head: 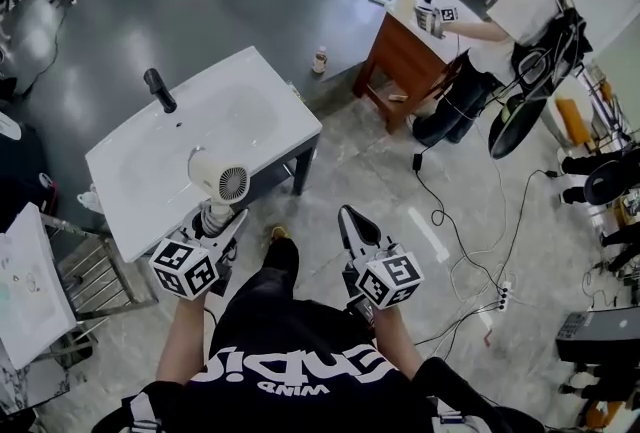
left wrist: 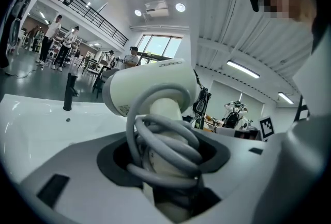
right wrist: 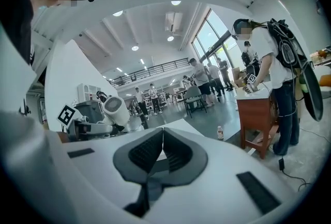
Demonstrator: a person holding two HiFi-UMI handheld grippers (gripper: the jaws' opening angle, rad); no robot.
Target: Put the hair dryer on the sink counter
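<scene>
While the person stands at the near edge of the sink counter [head: 283,93], both bare forearms reach forward from the body, each hand hidden behind its gripper's marker cube. The left gripper [head: 214,220] [left wrist: 166,168] points ahead at the counter's near edge, and its jaws stand fairly wide, clamped on the handle of the white hair dryer [head: 221,177] [left wrist: 154,83]. A grey cord [left wrist: 164,141] is coiled round that handle just above the jaws. The dryer stands upright, handle down, its barrel over the near strip of the counter with the round grille turned toward the person's right; whether it touches the counter cannot be told. The right gripper [head: 346,214] [right wrist: 162,138] is held level over the floor, apart from the counter, with its jaws together and nothing between them. Farther back on the counter stands a black faucet [head: 159,89] [left wrist: 67,92]. Beyond, a small bottle [head: 320,60] stands on the floor near a wooden table [head: 403,58] [right wrist: 255,110], where another person [head: 512,19] works.
</scene>
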